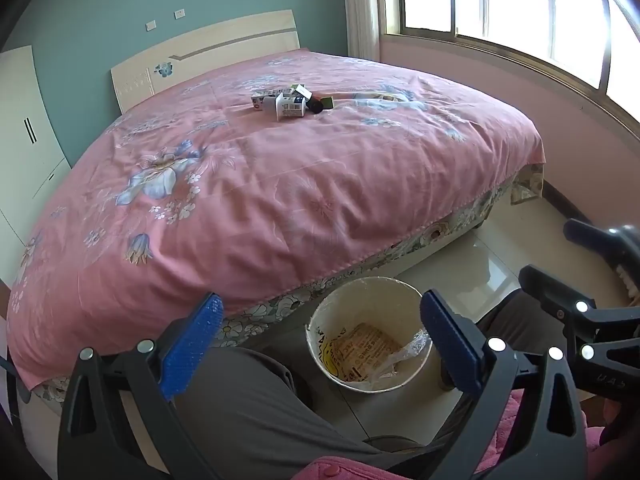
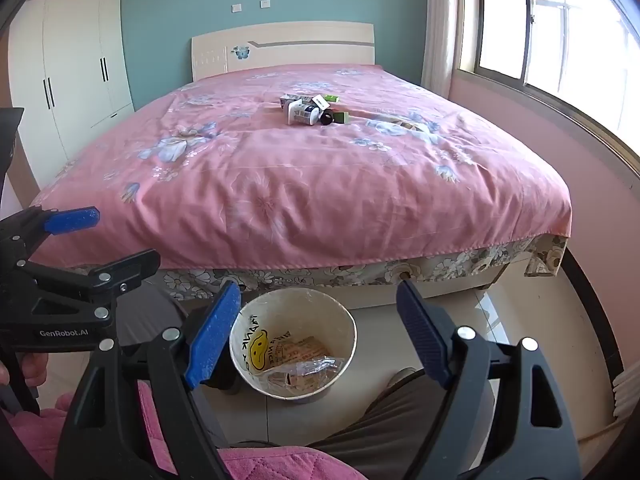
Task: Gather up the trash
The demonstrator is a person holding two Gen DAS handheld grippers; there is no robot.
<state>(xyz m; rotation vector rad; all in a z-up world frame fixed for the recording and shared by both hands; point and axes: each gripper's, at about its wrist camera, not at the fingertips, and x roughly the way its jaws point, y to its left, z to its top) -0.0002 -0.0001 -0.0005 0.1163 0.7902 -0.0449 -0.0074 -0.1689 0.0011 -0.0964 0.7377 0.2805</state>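
A pile of trash (image 1: 290, 102) lies in the middle of the pink bed: small boxes, a white bottle, a black cap and a green piece. It also shows in the right wrist view (image 2: 312, 110). A cream bin (image 1: 370, 334) stands on the floor at the foot of the bed, with paper and plastic wrap inside; it shows in the right wrist view too (image 2: 294, 344). My left gripper (image 1: 320, 344) is open and empty, above the bin. My right gripper (image 2: 320, 340) is open and empty, also above the bin. Each gripper shows at the edge of the other's view.
The bed (image 2: 280, 184) with its pink floral cover fills the middle. A white wardrobe (image 2: 76, 64) stands at the left, a window (image 2: 560, 36) at the right. The person's grey-trousered legs (image 1: 248, 408) flank the bin on the tiled floor (image 1: 492, 264).
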